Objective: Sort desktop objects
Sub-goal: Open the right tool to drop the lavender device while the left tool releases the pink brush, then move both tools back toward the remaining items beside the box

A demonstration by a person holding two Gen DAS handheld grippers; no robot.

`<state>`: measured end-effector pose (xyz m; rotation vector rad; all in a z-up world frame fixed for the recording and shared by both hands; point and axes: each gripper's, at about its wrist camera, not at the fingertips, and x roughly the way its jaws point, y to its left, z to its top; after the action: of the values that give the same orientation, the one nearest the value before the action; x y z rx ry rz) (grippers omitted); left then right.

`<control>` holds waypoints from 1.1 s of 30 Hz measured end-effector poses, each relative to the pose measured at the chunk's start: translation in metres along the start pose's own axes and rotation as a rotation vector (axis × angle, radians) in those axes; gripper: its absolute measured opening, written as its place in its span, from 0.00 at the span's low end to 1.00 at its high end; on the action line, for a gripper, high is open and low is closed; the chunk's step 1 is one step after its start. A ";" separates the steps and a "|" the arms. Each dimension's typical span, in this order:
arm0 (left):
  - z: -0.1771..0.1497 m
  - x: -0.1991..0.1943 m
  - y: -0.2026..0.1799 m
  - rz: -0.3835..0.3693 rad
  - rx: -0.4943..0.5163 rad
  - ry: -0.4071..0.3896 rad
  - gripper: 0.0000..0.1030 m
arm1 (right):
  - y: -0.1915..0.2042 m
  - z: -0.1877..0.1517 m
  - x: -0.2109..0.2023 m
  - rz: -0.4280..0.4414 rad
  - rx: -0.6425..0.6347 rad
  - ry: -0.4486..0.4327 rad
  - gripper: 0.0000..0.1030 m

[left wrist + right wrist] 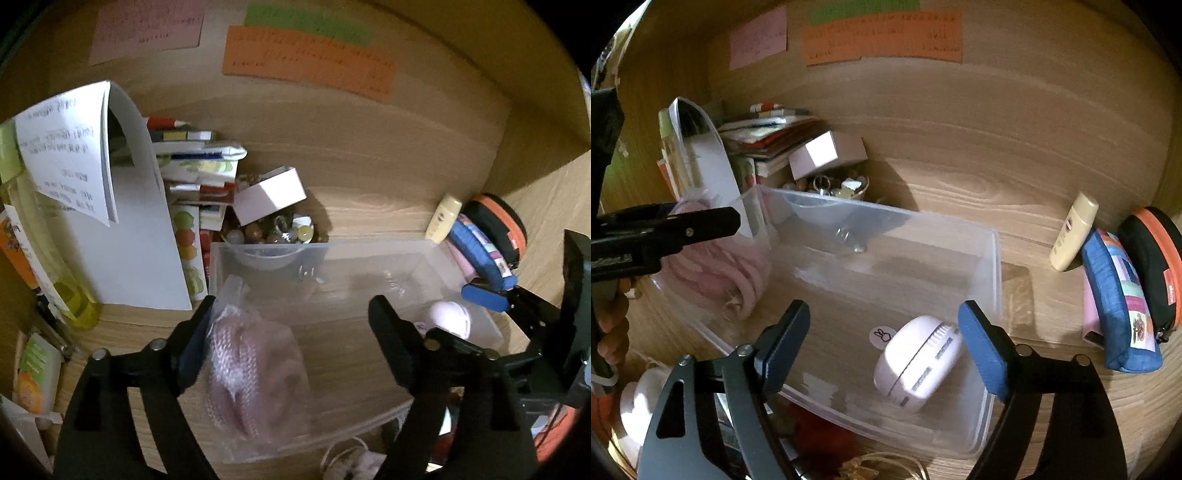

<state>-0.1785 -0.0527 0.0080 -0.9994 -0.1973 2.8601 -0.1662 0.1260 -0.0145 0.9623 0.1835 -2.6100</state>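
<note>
A clear plastic bin [993, 258] sits on a wooden table [1015, 177]. Inside it, at its left end, lies a clear bag of pink yarn [255, 373]. At its right end lies a small white round gadget [919, 363], tipped on its side, with a tiny bunny sticker [881, 336] just beside it.

The left gripper [291, 325] hovers over the bag with its jaws wide apart. The bag lies between them, close against the left finger, and is not squeezed. The right gripper [884, 332] hovers over the gadget, also wide open. The gadget lies between its blue pads [982, 350], close to the right one; nothing is gripped.

Behind the bin stands a bowl of beads [273, 230] with a small white box [269, 197] resting on top. Left of that are a stack of books [199, 166] and a leaning white booklet [140, 236]. Right of the bin stand a cream tube [1073, 230], a blue pouch [1119, 299] and a black-and-orange case [1152, 266], leaning together. Pink [147, 29], green [306, 22] and orange [306, 59] notes are stuck to the wooden back panel.
</note>
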 end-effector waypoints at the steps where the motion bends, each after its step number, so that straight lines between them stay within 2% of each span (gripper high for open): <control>1: 0.001 -0.004 -0.002 -0.002 0.004 -0.011 0.81 | -0.001 0.001 -0.001 -0.006 0.008 0.000 0.80; 3: 0.003 -0.016 -0.006 0.012 0.024 -0.045 0.82 | -0.004 0.003 -0.005 -0.026 0.027 0.000 0.80; 6: 0.005 -0.033 -0.012 0.014 0.049 -0.084 0.90 | -0.010 0.004 -0.017 -0.034 0.062 -0.013 0.80; 11: 0.000 -0.064 -0.022 0.072 0.098 -0.152 0.90 | -0.015 0.001 -0.042 -0.056 0.091 -0.033 0.81; 12: -0.002 -0.070 -0.025 0.063 0.131 -0.158 0.90 | -0.015 0.000 -0.048 -0.059 0.093 -0.035 0.82; 16: -0.011 -0.090 -0.026 0.060 0.146 -0.160 0.91 | -0.014 -0.007 -0.074 -0.057 0.099 -0.057 0.82; 21: -0.024 -0.126 -0.015 -0.027 0.124 -0.180 0.95 | -0.007 -0.019 -0.111 -0.089 0.070 -0.111 0.90; 25: -0.036 -0.151 -0.009 0.000 0.119 -0.229 0.98 | -0.003 -0.028 -0.141 -0.110 0.054 -0.163 0.97; 30: -0.057 -0.172 -0.002 -0.040 0.128 -0.227 0.99 | 0.009 -0.040 -0.159 -0.111 0.022 -0.171 0.98; 33: -0.071 -0.173 -0.001 0.001 0.135 -0.195 0.99 | 0.017 -0.049 -0.162 -0.102 -0.002 -0.157 0.98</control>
<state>0.0008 -0.0700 0.0587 -0.6976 -0.0188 2.9240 -0.0157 0.1669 0.0532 0.7610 0.1997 -2.7638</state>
